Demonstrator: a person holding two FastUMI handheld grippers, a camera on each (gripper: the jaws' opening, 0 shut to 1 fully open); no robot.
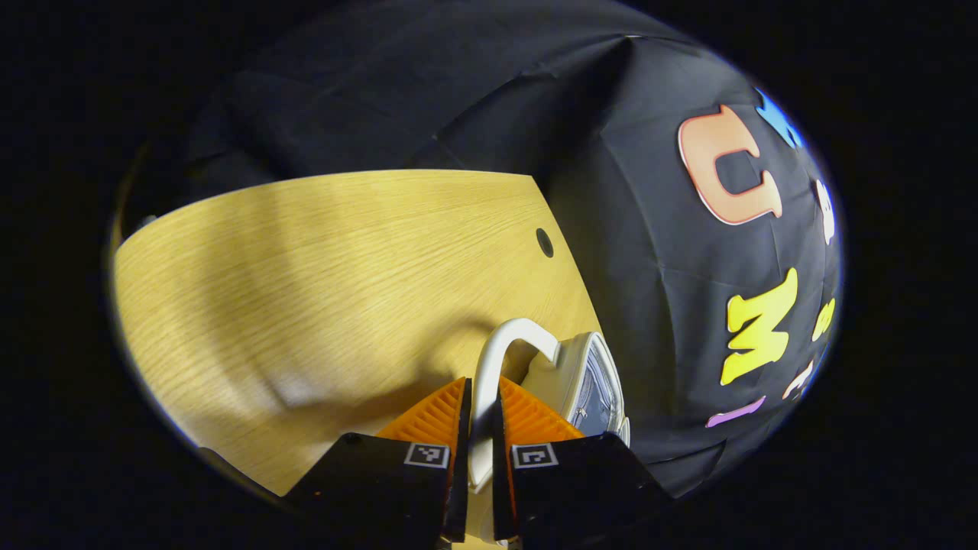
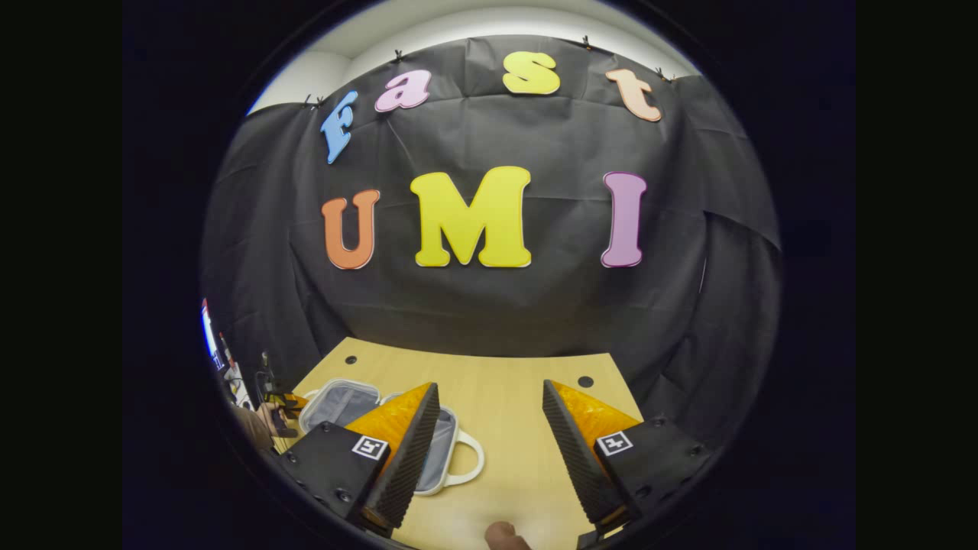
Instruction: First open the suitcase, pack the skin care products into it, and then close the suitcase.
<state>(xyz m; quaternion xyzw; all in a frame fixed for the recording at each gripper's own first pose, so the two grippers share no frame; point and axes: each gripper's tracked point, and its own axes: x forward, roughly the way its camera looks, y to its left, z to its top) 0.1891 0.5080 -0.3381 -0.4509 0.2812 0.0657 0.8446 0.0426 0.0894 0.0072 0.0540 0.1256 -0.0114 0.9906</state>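
Observation:
My left gripper point(image 1: 481, 389) is shut on the white arched handle point(image 1: 500, 340) of the small white suitcase point(image 1: 594, 382), whose shell shows just right of the fingers, by the table's edge. In the right gripper view the suitcase point(image 2: 344, 401) lies open on the wooden table at the lower left, its grey lining up and a white handle point(image 2: 472, 458) pointing toward me. My right gripper point(image 2: 489, 401) hovers open above the table with nothing between its fingers. The left finger covers part of the nearer suitcase half. A hand point(image 2: 256, 424) holds the other gripper point(image 2: 279, 401) at the suitcase's far left end.
The light wooden table point(image 1: 306, 267) has small round holes point(image 1: 544, 242) near its corners. Black cloth walls stand close behind and beside the table. A fingertip point(image 2: 504, 536) shows at the bottom of the right gripper view. Some clutter point(image 2: 225, 367) stands past the left wall edge.

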